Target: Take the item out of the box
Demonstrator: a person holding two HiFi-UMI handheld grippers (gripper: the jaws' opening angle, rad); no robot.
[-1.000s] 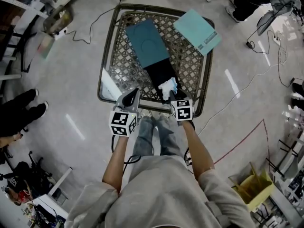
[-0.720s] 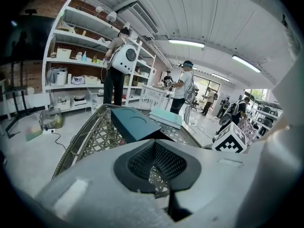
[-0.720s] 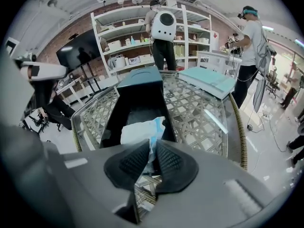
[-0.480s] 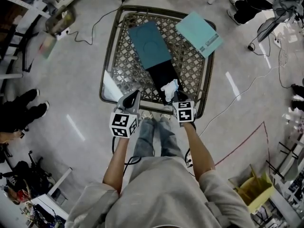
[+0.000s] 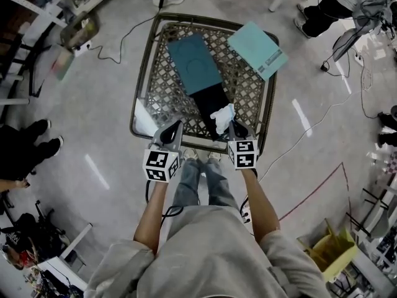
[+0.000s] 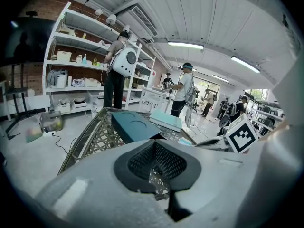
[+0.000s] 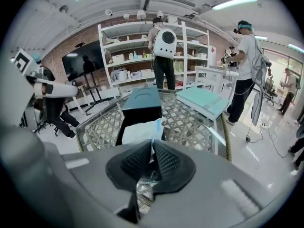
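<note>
The white pouch (image 7: 140, 129) is clamped by the right gripper (image 7: 152, 146) at the open near end of the box (image 5: 193, 61). It should be drawn straight up, slowly, lest the thin edge slip. The left gripper (image 6: 153, 151) is held beside the box, jaws together, empty.

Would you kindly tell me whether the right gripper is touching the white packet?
Touching. The right gripper view shows the right gripper closed on the near edge of the white packet, with no gap.

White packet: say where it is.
Head view, right of centre: the white packet is pinched in the right gripper, over the near end of the black box.
</note>
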